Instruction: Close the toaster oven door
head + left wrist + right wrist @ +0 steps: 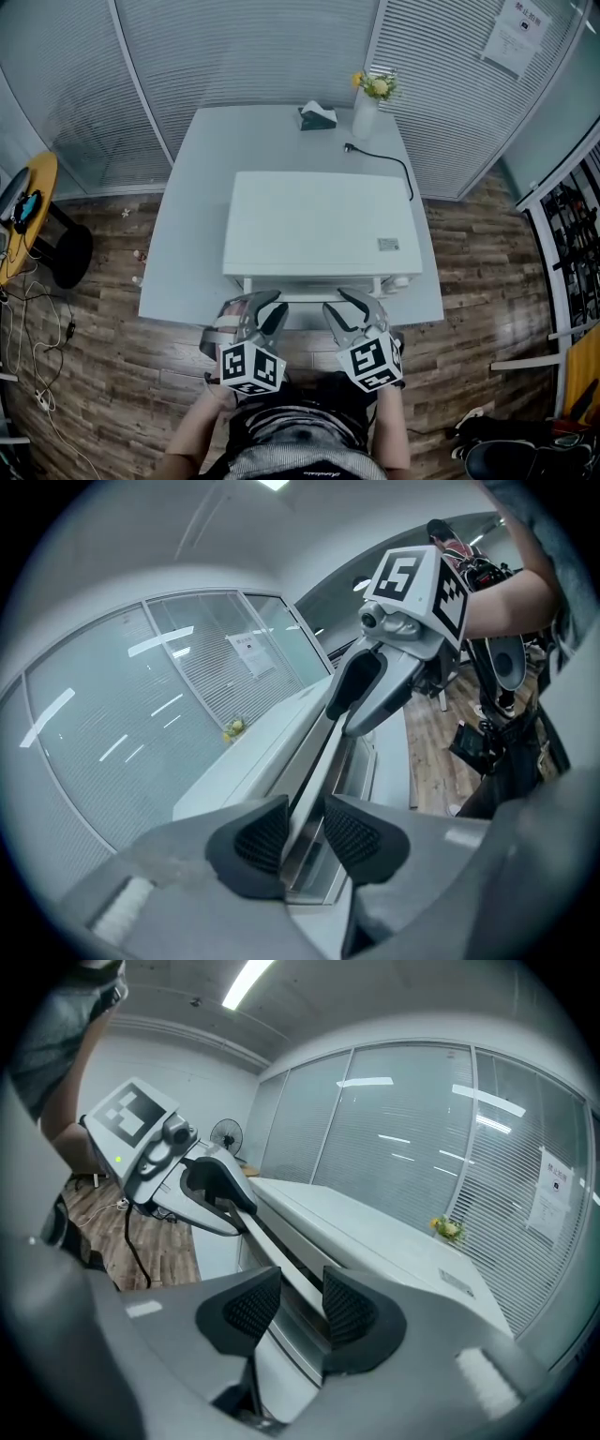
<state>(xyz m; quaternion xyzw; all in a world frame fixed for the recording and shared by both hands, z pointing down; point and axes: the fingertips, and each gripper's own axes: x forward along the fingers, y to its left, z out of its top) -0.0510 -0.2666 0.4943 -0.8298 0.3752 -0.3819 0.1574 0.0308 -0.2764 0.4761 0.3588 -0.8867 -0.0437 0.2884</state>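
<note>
Head view: reaching forward and down with both forearms side by side, toward the near face of the white toaster oven at the front of the counter. Clamping the left gripper onto the door handle; holding the right gripper spread around the same bar, pads clear. Cannot read the small label on top or the notice on the blinds.

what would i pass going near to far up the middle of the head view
left gripper and right gripper side by side → toaster oven → power plug → tissue box → blinds
</note>
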